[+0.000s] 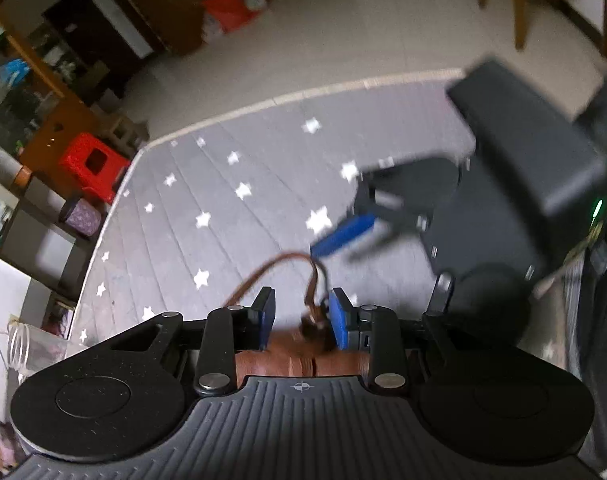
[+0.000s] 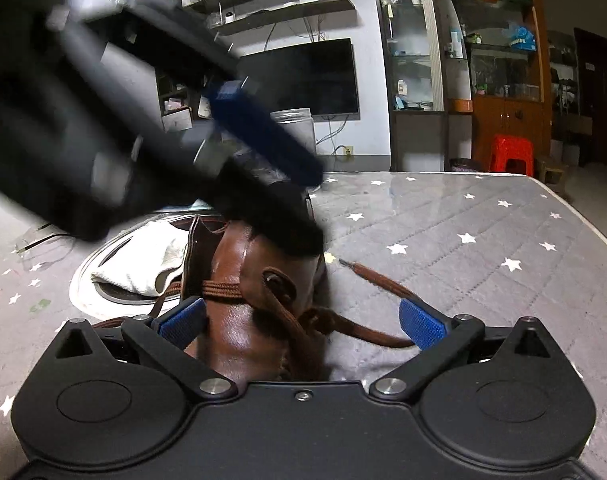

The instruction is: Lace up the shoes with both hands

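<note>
Left gripper [image 1: 302,316] part open over lace [image 1: 287,258], holding nothing

Star-print mat [image 2: 483,232] lies open right of the shoe [image 2: 239,280]; dish [image 2: 83,276] crowds left.

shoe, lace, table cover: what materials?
Shoe: looks like smooth brown leather or faux leather, glossy highlights on the toe. Lace: brown woven textile, flat braid with visible ribbing. Table cover: grey star-print quilted fabric, apparently under a clear glossy sheet, given the reflections.
</note>
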`<action>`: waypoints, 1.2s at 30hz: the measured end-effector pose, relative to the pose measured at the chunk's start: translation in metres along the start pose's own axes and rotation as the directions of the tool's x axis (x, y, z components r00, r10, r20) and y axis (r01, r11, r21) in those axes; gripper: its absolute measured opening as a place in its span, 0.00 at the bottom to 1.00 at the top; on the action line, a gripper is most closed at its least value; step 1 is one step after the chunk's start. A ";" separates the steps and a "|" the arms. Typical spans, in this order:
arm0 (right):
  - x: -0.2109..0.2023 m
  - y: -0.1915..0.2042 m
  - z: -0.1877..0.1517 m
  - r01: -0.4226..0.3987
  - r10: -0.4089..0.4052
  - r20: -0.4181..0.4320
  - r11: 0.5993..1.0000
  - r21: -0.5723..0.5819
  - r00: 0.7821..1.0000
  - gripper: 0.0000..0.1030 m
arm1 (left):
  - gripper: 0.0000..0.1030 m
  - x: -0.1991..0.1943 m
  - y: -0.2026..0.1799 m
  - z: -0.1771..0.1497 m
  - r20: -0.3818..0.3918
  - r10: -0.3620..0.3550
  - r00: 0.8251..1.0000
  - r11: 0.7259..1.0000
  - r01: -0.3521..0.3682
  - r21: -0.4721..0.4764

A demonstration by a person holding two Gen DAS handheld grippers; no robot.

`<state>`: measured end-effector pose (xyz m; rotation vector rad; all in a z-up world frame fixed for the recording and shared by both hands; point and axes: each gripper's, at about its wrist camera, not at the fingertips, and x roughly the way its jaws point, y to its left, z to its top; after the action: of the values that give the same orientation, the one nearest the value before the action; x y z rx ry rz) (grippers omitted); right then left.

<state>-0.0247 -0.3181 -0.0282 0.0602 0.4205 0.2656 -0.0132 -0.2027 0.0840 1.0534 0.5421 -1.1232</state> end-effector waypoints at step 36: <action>0.002 -0.005 -0.011 -0.008 0.008 -0.003 0.992 0.123 1.000 1.00 | 0.23 0.016 -0.007 -0.005 -0.095 -0.028 0.995 1.000 0.028 0.003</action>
<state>-0.0258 -0.3227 -0.0393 0.1826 0.4398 0.2475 -0.0130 -0.2062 0.0658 1.1100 0.6318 -1.1030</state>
